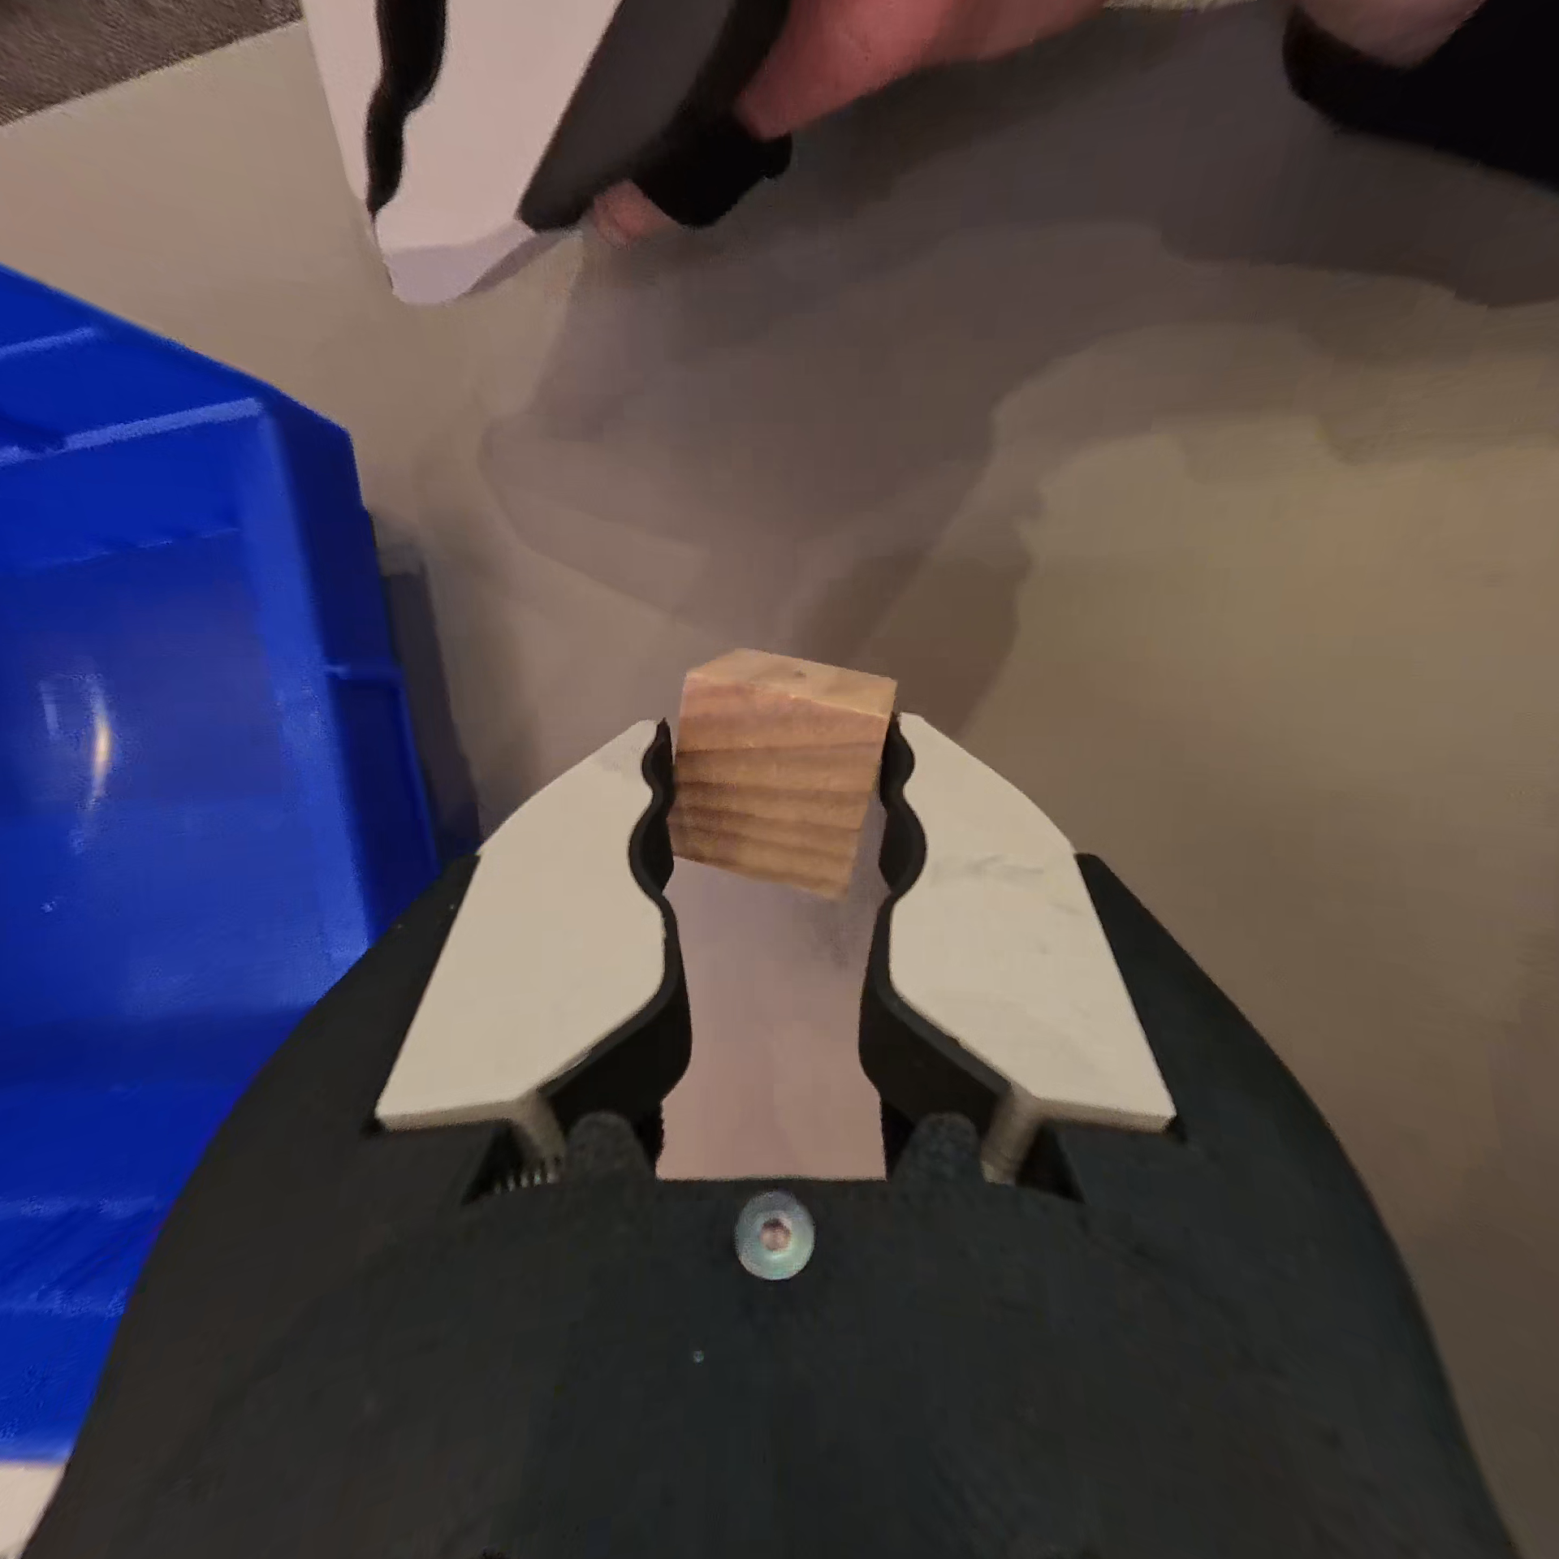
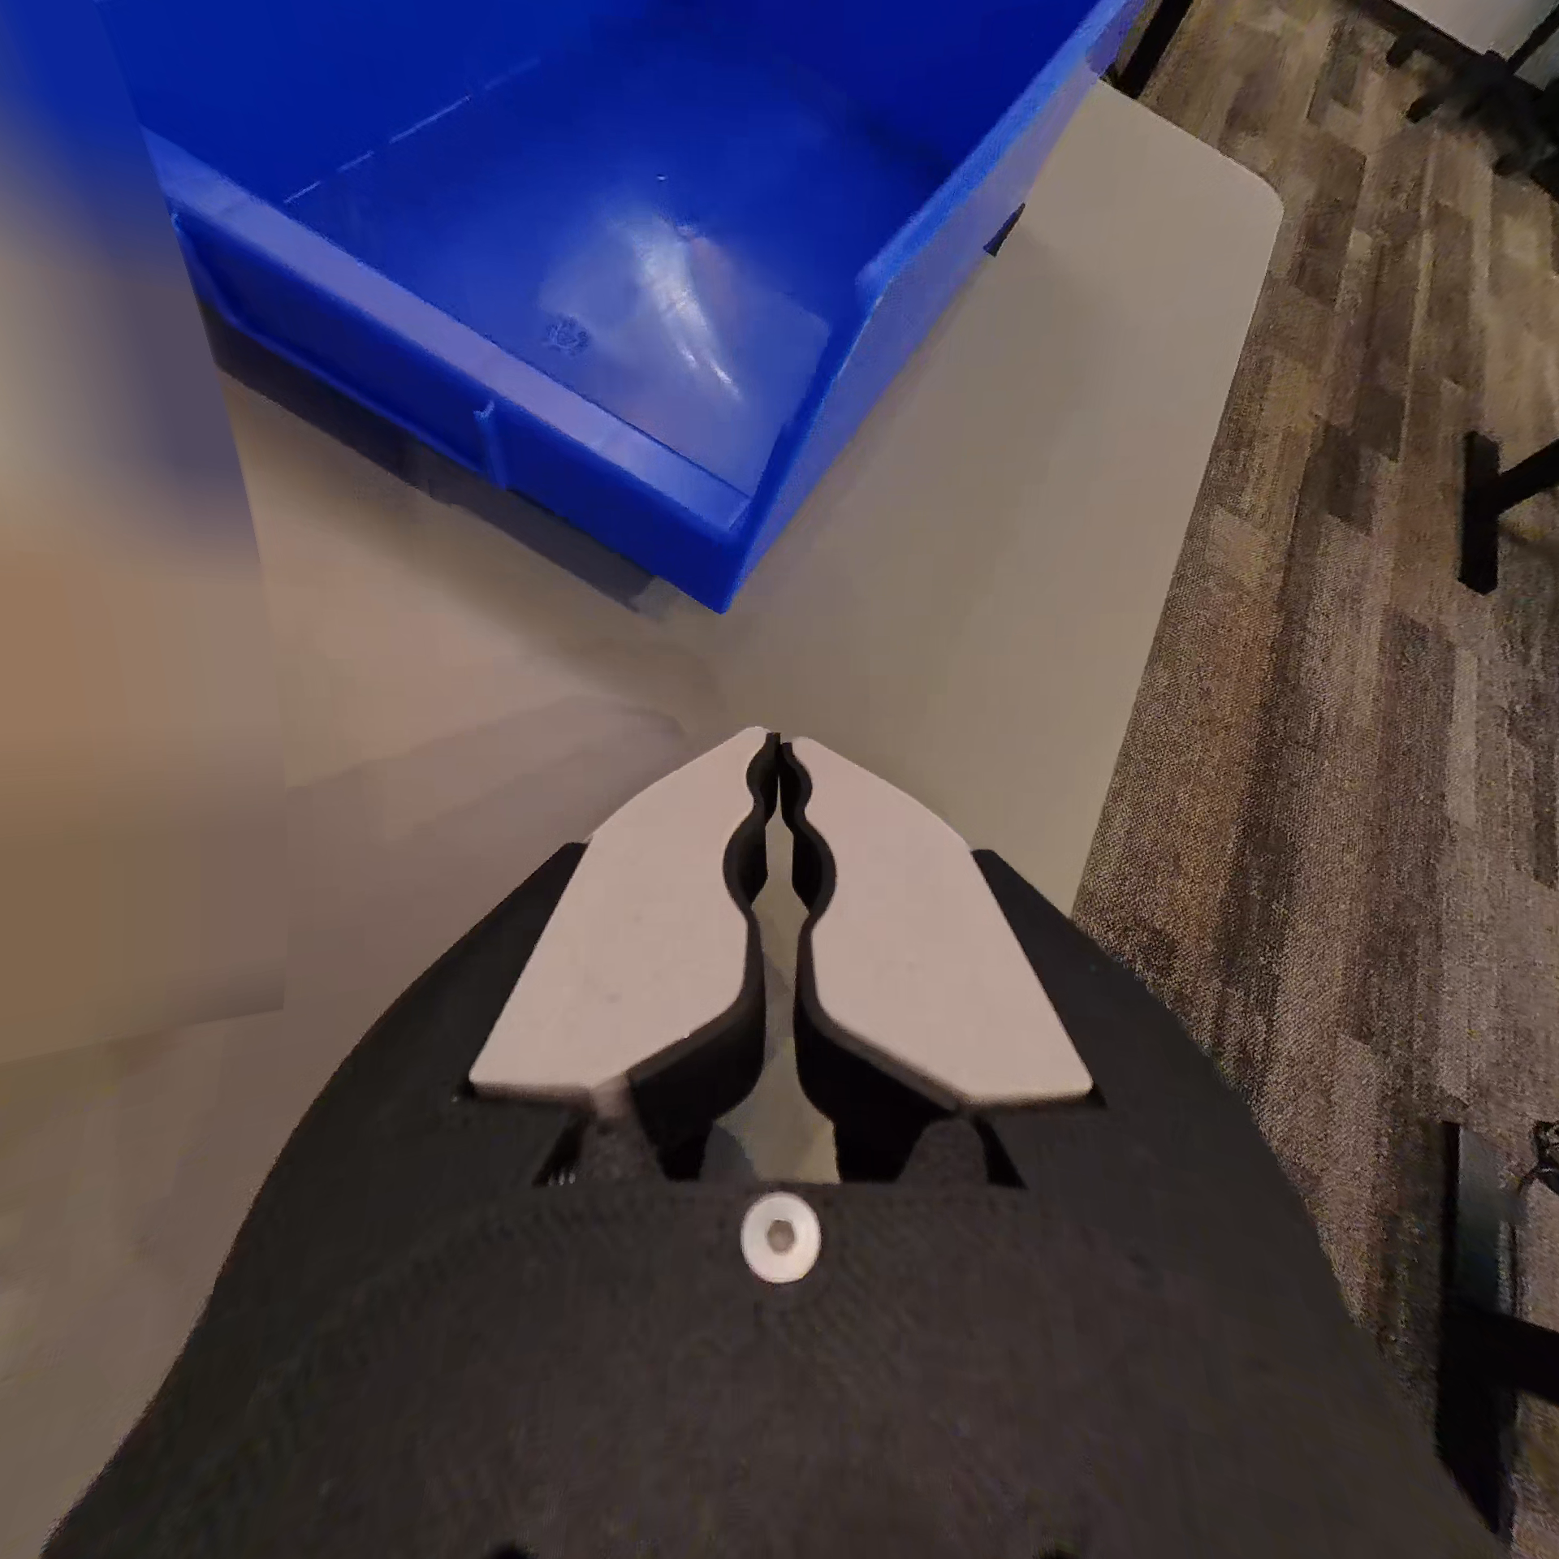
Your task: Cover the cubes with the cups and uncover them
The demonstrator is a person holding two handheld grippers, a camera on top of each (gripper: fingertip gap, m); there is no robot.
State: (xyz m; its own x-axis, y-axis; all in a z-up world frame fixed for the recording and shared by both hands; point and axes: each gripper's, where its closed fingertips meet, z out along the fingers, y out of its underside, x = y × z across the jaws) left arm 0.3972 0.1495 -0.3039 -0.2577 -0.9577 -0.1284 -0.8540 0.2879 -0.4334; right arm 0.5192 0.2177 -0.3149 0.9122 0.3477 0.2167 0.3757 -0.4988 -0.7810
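Table: pale beige flat table top (image 1: 1181,590), landmark for all below; carries everything.
Bin: large blue plastic open bin (image 2: 523,354) resting on the table, interior bare where visible.
Right gripper (image 2: 778,747): above the table near the bin's corner, fingers pressed together on nothing; probably idle.
Left gripper (image 1: 780,793): above the table, clamped on the cube's two sides.
Cube: small light wooden cube (image 1: 780,784), tilted, apparently lifted clear of the table, likely for placing.
Cups: none in view.
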